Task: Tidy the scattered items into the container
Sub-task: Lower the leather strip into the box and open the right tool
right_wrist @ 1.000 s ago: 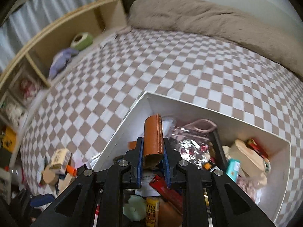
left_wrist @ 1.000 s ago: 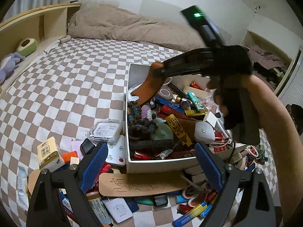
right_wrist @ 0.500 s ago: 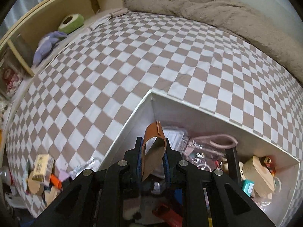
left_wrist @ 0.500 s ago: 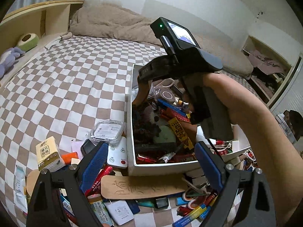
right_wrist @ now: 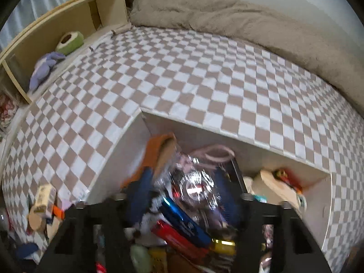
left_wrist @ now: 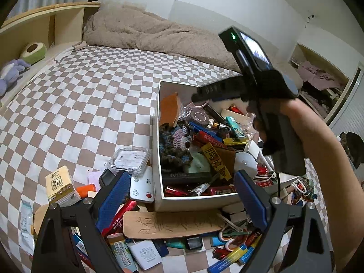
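A white box (left_wrist: 157,150) on the checkered bed is packed with small items. A brown leather pouch (left_wrist: 169,110) leans in its far left corner; it also shows in the right wrist view (right_wrist: 159,152). My right gripper (right_wrist: 184,198) is open and empty just above the box's contents; its body (left_wrist: 227,91) hovers over the box's far side. My left gripper (left_wrist: 179,195) is open and empty above the clutter at the box's near wall.
Scattered things lie in front of the box: a wooden shoehorn (left_wrist: 170,224), a tissue pack (left_wrist: 60,185), a clear plastic case (left_wrist: 129,159), a white remote (left_wrist: 142,187), lighters and tubes. A beige duvet (left_wrist: 159,36) lies at the bed's far end. Shelves (right_wrist: 56,29) line the left.
My right gripper has opened and let go of the brown leather pouch, which now rests in the box's far left corner. The gripper has pulled back and up. The left gripper has stayed put.
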The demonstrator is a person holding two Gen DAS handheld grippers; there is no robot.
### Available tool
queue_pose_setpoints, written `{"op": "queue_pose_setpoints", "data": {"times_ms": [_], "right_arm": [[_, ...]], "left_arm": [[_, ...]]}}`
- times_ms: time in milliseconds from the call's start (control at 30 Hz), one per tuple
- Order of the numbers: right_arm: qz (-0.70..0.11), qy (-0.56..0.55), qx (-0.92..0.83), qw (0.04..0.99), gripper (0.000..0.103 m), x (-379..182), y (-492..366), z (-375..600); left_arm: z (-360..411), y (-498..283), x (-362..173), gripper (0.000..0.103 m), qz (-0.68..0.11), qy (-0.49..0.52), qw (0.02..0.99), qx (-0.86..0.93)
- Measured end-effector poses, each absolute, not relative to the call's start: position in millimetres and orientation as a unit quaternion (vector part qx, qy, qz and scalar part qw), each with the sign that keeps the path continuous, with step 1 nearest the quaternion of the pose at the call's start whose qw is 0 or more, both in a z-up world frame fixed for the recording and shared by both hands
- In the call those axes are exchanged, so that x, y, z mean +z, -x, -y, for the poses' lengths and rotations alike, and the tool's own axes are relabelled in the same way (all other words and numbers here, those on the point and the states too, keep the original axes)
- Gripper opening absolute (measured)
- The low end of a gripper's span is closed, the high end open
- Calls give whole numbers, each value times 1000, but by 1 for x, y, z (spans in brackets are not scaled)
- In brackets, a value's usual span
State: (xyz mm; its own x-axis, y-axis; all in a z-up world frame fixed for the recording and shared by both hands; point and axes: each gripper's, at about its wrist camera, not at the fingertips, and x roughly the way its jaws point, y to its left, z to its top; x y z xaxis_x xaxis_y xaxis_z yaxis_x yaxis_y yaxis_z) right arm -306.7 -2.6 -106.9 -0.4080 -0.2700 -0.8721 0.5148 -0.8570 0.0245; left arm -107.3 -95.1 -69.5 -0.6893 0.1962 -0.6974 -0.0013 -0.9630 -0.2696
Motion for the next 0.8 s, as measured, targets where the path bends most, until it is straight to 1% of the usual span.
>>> {"op": "queue_pose_setpoints", "data": {"times_ms": [67,100,200,467,633,800], "right_arm": [[-134,-497,-824,236,36,-112,306,3],[-141,-498,-822,239,35,-115,306,5],[-143,-502,-816,248,35,-117,303,11],[-195,-521,-797,238,35,-140,303,48],[-169,-519,-801,248,35,-132,300,36],[-166,-492,-817,251,35,-112,278,15]], "left_arm": [[94,106,-68,94,123,389,56,911],[93,106,-68,94,122,389,56,912],[93,107,-70,94,119,392,55,910],[92,108,-73,94,119,396,55,909],[92,105,-72,94,115,394,55,910],[88,101,-69,94,108,391,54,913]]}}
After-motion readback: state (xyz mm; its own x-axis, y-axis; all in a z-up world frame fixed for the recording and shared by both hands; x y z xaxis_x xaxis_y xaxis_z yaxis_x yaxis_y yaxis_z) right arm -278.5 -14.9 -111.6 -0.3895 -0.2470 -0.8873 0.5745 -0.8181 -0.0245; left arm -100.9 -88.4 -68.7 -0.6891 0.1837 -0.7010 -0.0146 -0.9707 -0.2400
